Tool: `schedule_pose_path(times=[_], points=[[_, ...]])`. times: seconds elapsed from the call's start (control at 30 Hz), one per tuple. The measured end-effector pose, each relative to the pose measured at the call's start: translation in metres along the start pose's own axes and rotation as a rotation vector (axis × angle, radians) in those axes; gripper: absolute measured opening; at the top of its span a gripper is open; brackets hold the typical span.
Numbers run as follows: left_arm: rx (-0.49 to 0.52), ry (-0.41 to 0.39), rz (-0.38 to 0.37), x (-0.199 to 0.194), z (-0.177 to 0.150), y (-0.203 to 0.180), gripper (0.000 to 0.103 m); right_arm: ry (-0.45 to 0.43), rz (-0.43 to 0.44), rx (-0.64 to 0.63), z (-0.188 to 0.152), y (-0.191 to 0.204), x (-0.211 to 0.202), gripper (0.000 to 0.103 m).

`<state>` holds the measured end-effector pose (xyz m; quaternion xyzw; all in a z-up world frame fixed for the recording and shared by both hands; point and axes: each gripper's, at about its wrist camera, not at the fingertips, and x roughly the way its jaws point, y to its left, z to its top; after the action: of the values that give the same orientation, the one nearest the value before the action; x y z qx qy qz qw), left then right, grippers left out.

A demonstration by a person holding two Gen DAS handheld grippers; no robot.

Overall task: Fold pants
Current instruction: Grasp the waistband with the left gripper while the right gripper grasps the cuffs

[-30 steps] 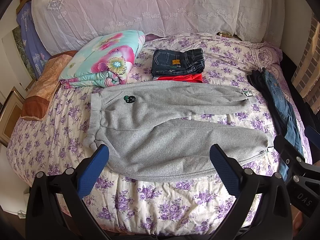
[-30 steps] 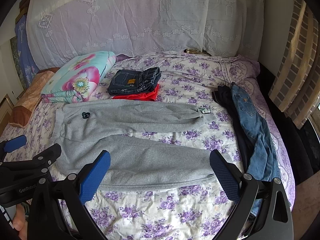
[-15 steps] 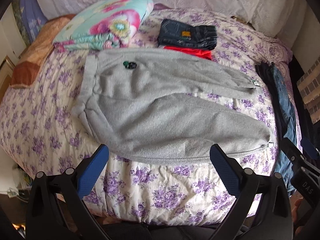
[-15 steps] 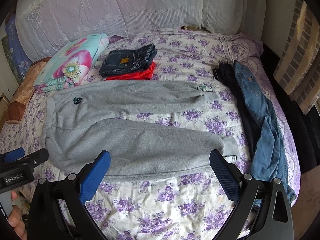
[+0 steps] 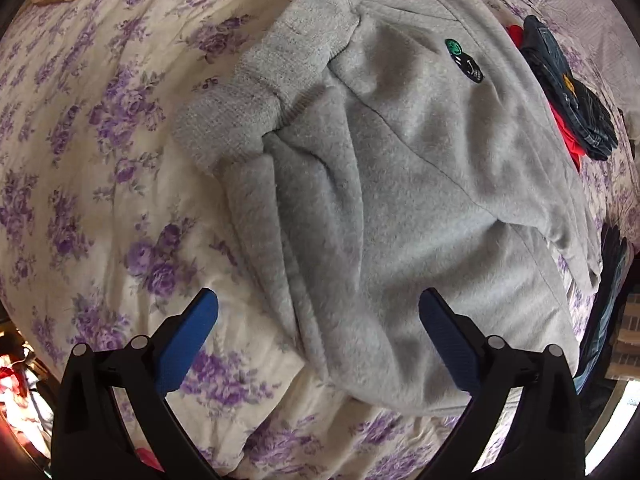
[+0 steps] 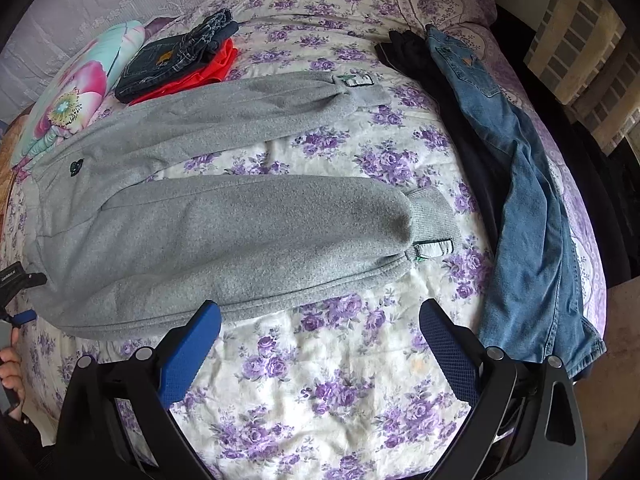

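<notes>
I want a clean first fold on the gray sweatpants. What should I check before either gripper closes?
1. Gray sweatpants lie flat, legs apart: ok.
2. Left gripper open, at the waist end: ok.
3. Right gripper open: ok.
4. Right gripper over the near cuff: not ok, it is short of it, over bare bedspread.
5. Blue jeans apart from the cuff: ok.
6. Fabric between the left fingers: cannot tell.

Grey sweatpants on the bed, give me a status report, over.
Left claw open, low over waist end, no grip. Right claw open, short of near leg. Grey sweatpants flat, unfolded. Blue jeans lie beside the cuffs, apart.
</notes>
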<state>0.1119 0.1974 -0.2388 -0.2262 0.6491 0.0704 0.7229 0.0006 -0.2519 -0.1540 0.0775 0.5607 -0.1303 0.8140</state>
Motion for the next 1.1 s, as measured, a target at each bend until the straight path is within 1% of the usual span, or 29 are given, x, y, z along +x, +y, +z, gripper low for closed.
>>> schedule_pose_path(times=[0.03,0.07,0.1,0.13,0.17,0.2,0.3,0.37,0.43,0.5,0.53,0.67,0.73,0.77,0.8,0.83,0.87,0.9,0.93,0.97,1.1], points=[[-0.005,0.000,-0.023,0.003,0.004,0.001,0.052,0.002,0.015,-0.001,-0.002,-0.002,0.001,0.100],[0.006,0.008,-0.021,0.005,0.007,0.002,0.032,0.002,0.025,-0.002,-0.003,-0.004,0.001,0.100],[0.003,0.010,-0.019,0.006,0.010,0.005,0.024,-0.002,0.028,-0.002,-0.004,-0.007,0.001,0.100],[-0.032,-0.002,-0.061,0.003,0.012,0.012,0.021,-0.009,0.028,-0.002,-0.005,-0.011,-0.001,0.100],[-0.062,-0.026,-0.093,-0.001,0.013,0.020,0.020,-0.016,0.032,0.000,-0.006,-0.015,-0.002,0.100],[-0.071,-0.051,-0.103,-0.008,0.010,0.025,0.020,-0.019,0.040,0.007,-0.007,-0.020,-0.003,0.100],[-0.078,-0.118,-0.111,-0.026,-0.006,0.040,0.020,-0.009,0.082,0.059,-0.006,-0.039,0.002,0.100],[-0.055,-0.148,-0.099,-0.030,-0.009,0.048,0.020,-0.004,0.122,0.119,-0.003,-0.052,0.011,0.100],[-0.019,-0.136,-0.074,-0.027,-0.008,0.048,0.021,0.012,0.175,0.179,0.000,-0.064,0.027,0.100],[-0.008,-0.116,-0.053,-0.021,-0.004,0.047,0.021,0.048,0.206,0.229,0.004,-0.069,0.048,0.100],[-0.007,-0.111,-0.046,-0.013,-0.004,0.041,0.021,0.067,0.218,0.244,0.006,-0.070,0.060,0.100],[0.009,-0.093,-0.028,-0.008,0.003,0.036,0.022,0.157,0.224,0.284,0.016,-0.066,0.109,0.099],[0.015,-0.077,-0.015,-0.003,0.006,0.033,0.023,0.179,0.229,0.319,0.019,-0.067,0.129,0.099],[0.014,-0.069,-0.011,0.000,0.009,0.032,0.023,0.175,0.227,0.332,0.020,-0.067,0.135,0.091],[0.011,-0.063,-0.008,0.002,0.011,0.031,0.023,0.157,0.201,0.337,0.021,-0.067,0.138,0.080],[0.009,-0.062,-0.005,0.003,0.012,0.031,0.023,0.132,0.177,0.344,0.021,-0.068,0.135,0.071],[0.006,-0.065,-0.002,0.002,0.011,0.033,0.023,0.113,0.195,0.360,0.021,-0.071,0.131,0.033],[0.000,-0.072,-0.001,0.001,0.011,0.032,0.023,0.116,0.280,0.388,0.021,-0.077,0.129,0.018],[-0.010,-0.081,0.001,0.000,0.011,0.031,0.023,0.124,0.299,0.413,0.020,-0.082,0.126,0.018],[-0.019,-0.088,-0.001,-0.003,0.009,0.032,0.022,0.124,0.297,0.412,0.019,-0.084,0.121,0.018],[-0.031,-0.120,0.005,-0.023,-0.009,0.045,0.021,0.164,0.282,0.366,0.005,-0.084,0.100,0.018]])
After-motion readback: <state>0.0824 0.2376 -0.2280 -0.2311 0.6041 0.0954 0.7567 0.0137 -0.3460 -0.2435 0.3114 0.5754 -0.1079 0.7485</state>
